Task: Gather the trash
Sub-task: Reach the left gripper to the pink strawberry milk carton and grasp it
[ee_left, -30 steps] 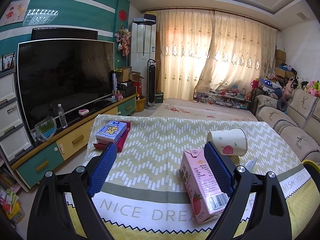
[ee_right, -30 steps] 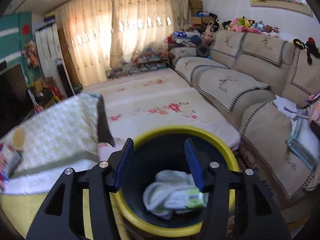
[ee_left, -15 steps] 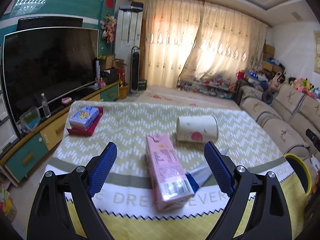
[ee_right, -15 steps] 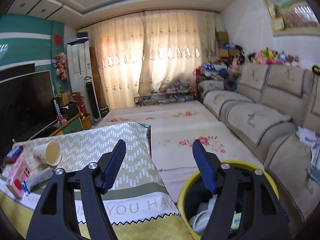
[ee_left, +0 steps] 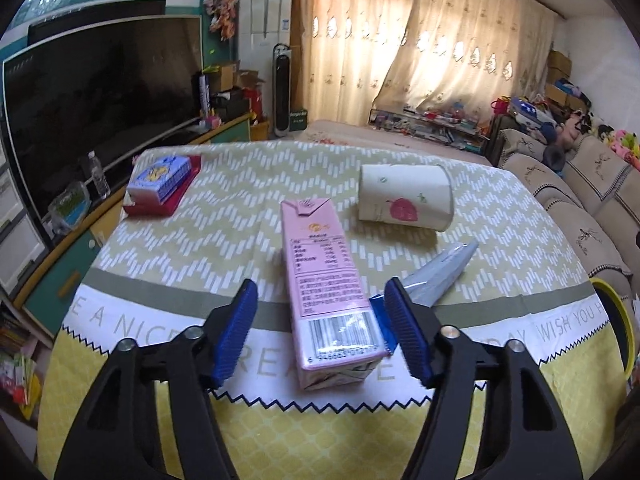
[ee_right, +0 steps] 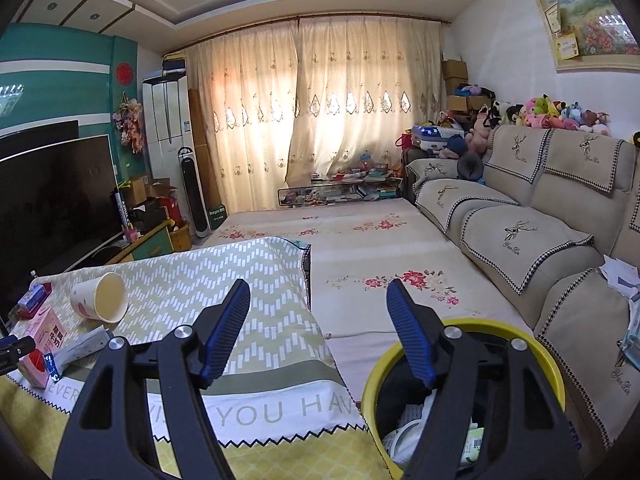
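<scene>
Across my patterned tablecloth (ee_left: 224,216) I see a blue box (ee_left: 160,174) lying on a red book (ee_left: 170,200) at the far left corner. Beyond it stands the dark television (ee_left: 100,92), with a water bottle (ee_left: 97,175) on the cabinet. A beige sofa (ee_right: 532,216) carries plush toys (ee_right: 560,114).

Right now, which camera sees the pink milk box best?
The left wrist view. The milk box lies flat on the table, in the middle of the picture, between the open left gripper's fingers, with label and barcode showing. The right wrist view shows it only small at the left edge.
</scene>
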